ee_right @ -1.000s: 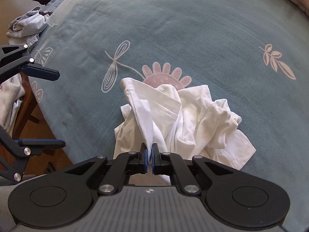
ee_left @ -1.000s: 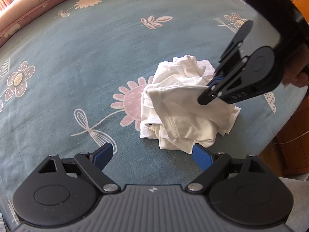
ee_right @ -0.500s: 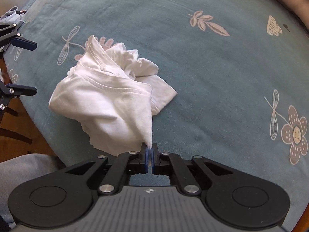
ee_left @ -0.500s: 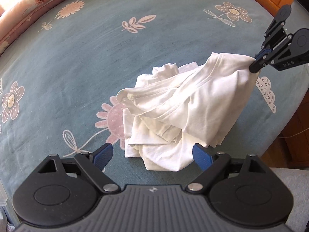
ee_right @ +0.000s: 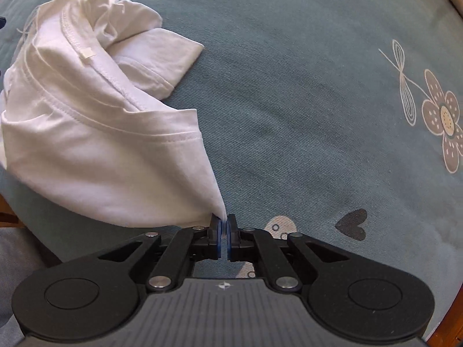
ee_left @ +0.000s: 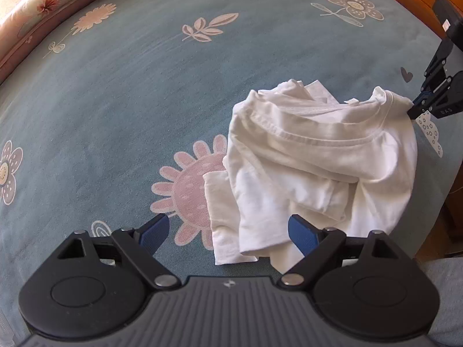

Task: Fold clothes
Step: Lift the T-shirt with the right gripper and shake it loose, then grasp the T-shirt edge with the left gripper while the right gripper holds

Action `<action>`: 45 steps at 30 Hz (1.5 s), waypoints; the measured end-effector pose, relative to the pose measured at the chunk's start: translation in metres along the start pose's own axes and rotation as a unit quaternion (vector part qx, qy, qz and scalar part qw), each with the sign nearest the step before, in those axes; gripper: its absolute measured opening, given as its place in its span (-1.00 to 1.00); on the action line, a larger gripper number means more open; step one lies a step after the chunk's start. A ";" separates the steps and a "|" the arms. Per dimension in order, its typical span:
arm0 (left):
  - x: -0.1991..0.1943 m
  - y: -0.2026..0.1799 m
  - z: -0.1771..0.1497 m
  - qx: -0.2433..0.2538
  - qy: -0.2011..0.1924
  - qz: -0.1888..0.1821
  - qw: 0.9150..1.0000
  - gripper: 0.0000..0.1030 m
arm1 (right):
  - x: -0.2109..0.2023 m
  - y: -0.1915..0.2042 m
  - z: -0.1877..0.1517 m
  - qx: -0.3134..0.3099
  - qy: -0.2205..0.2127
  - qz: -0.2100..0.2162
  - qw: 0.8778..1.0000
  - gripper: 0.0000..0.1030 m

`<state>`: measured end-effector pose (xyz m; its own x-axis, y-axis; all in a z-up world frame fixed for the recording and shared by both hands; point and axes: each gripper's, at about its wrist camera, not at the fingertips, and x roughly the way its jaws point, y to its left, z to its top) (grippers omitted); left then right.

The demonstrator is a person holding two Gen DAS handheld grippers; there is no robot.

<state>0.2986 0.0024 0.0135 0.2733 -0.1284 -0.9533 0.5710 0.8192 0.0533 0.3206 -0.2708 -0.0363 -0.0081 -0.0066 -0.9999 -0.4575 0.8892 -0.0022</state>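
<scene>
The white T-shirt point(ee_left: 324, 156) lies crumpled on the blue floral bedspread point(ee_left: 144, 86), stretched toward the right claw point(ee_right: 224, 225), which is clamped on one corner. The hem stitching is visible. The left claw point(ee_left: 228, 231) is spread wide, gripping nothing, above the near edge of the shirt.

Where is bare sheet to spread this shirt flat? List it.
Bare sheet runs from the shirt to the pink pillow; also past the right gripper toward the flower print. Crowded: the bed edge by the left gripper.
</scene>
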 end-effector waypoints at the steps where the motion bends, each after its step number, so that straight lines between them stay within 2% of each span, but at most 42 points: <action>1: 0.001 0.000 0.002 0.003 -0.006 -0.009 1.000 0.73 | 0.002 0.000 0.000 0.003 0.000 0.001 1.000 -0.92; 7: 0.002 0.006 0.015 0.011 -0.044 -0.081 0.996 0.67 | -0.004 0.008 0.000 -0.012 -0.016 0.015 1.000 -0.78; 9: 0.002 0.010 0.016 0.012 -0.049 -0.095 0.994 0.47 | -0.012 0.007 -0.001 -0.007 -0.031 0.020 0.999 -0.78; 11: 0.005 0.015 0.015 0.014 -0.044 -0.098 0.994 0.06 | -0.023 0.005 -0.003 0.002 -0.046 0.027 0.999 -0.78; 14: 0.016 0.023 0.010 0.000 -0.023 -0.103 0.994 0.00 | -0.045 0.000 0.001 0.014 -0.073 0.037 0.997 -0.77; 17: 0.023 0.028 0.008 -0.029 -0.014 -0.118 0.992 0.01 | -0.069 0.004 0.016 0.003 -0.120 0.064 0.991 -0.61; 19: 0.023 0.028 0.007 -0.041 -0.018 -0.120 0.992 0.01 | -0.078 0.015 0.031 -0.021 -0.146 0.086 0.985 -0.53; 22: 0.023 0.025 0.006 -0.048 -0.024 -0.114 0.992 0.02 | -0.081 0.044 0.075 -0.090 -0.178 0.117 0.973 -0.41; 25: 0.018 0.025 0.002 -0.060 -0.029 -0.116 0.991 0.06 | -0.083 0.080 0.115 -0.162 -0.207 0.142 0.954 -0.35; 28: 0.016 0.026 -0.002 -0.080 -0.028 -0.122 0.989 0.15 | -0.080 0.115 0.144 -0.222 -0.218 0.171 0.935 -0.25; 32: 0.016 0.027 -0.011 -0.099 -0.038 -0.131 0.986 0.20 | -0.064 0.149 0.172 -0.282 -0.183 0.212 0.918 -0.19; 35: 0.017 0.027 -0.017 -0.108 -0.046 -0.136 0.984 0.20 | -0.051 0.168 0.181 -0.334 -0.153 0.204 0.907 -0.19; 39: 0.017 0.030 -0.024 -0.124 -0.051 -0.135 0.982 0.20 | -0.046 0.174 0.181 -0.379 -0.107 0.225 0.891 -0.23; 44: 0.015 0.037 -0.024 -0.129 -0.061 -0.134 0.981 0.20 | -0.054 0.170 0.175 -0.414 -0.073 0.226 0.879 -0.60; 45: 0.015 0.038 -0.022 -0.125 -0.063 -0.134 0.981 0.20 | -0.056 0.168 0.174 -0.417 -0.070 0.225 0.878 -0.80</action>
<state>0.3074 0.0443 -0.0054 0.2415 -0.4139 -0.8777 0.4314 0.8560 -0.2849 0.3986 -0.0415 0.0171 -0.2726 0.3675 -0.8892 -0.9281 0.1429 0.3437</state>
